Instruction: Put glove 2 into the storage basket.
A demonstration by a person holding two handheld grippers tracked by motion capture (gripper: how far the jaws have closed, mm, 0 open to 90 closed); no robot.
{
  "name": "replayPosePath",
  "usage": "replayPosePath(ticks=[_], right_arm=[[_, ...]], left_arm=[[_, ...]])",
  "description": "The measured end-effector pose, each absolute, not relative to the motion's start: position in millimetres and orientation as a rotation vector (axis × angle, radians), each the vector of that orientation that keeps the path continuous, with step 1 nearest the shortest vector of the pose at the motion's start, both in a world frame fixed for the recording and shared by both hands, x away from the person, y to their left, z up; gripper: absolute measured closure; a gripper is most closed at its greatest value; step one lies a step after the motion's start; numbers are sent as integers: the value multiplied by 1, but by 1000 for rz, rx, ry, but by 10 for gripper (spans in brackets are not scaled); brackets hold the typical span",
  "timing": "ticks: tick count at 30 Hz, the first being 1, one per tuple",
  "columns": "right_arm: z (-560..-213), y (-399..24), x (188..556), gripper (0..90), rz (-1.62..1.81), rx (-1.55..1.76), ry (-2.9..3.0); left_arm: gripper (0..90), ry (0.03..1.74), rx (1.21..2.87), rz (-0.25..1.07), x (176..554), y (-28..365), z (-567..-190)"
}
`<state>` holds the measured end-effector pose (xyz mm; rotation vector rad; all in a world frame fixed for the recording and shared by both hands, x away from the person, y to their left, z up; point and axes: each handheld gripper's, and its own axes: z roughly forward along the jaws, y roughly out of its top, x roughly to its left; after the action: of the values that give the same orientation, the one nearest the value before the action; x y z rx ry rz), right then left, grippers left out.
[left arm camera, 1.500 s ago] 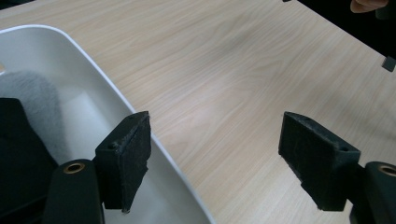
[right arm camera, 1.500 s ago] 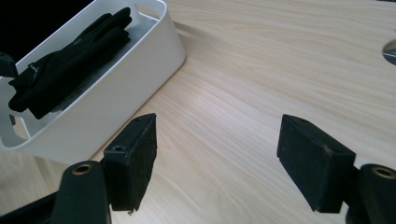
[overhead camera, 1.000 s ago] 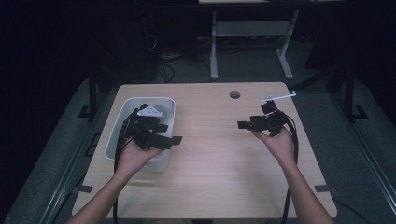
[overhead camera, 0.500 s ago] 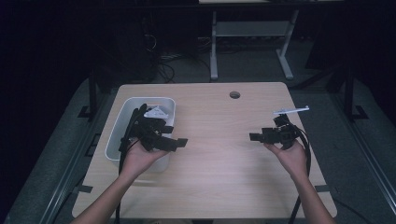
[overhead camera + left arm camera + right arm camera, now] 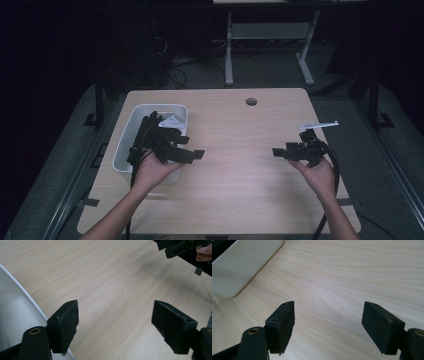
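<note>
Two hand-held grippers were over the wooden table (image 5: 235,150), one in each of the person's hands. In the high view the left gripper (image 5: 196,155) was held at the right wall of a white plastic bin (image 5: 125,145), its body partly above the bin and its jaws pointing to the right, over the bare wood. The right gripper (image 5: 276,151) was held over the right part of the table, well apart from the bin, and its jaws pointed left, toward the other gripper.

The left gripper (image 5: 113,322), in its own view, had its jaws spread wide with only bare table between them; the two black pads held nothing. The curved white rim of the bin (image 5: 22,305) was at the lower left, just beside the left jaw. Far at the top right I could see the other gripper (image 5: 178,247) and a fingertip of the hand holding it.

The right gripper (image 5: 328,322), in its own view, was also spread wide and empty, over the plain wood. One corner of the bin (image 5: 242,267) was at the upper left, apart from the jaws.

I counted one bin, one table, one round cable hole (image 5: 251,101) near the far edge, and one small white strip (image 5: 319,124) at the right edge. Inside the bin something pale lay, but I could not tell what.
</note>
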<state>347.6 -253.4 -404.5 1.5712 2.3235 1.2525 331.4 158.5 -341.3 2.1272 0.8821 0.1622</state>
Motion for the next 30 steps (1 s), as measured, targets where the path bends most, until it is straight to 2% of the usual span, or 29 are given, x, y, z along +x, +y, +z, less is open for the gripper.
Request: replayPosePath(ticks=[30], right_arm=[[-429, -301, 308, 261, 1242, 1644, 2227]], left_arm=[[208, 824, 2142, 124, 323, 125, -362]])
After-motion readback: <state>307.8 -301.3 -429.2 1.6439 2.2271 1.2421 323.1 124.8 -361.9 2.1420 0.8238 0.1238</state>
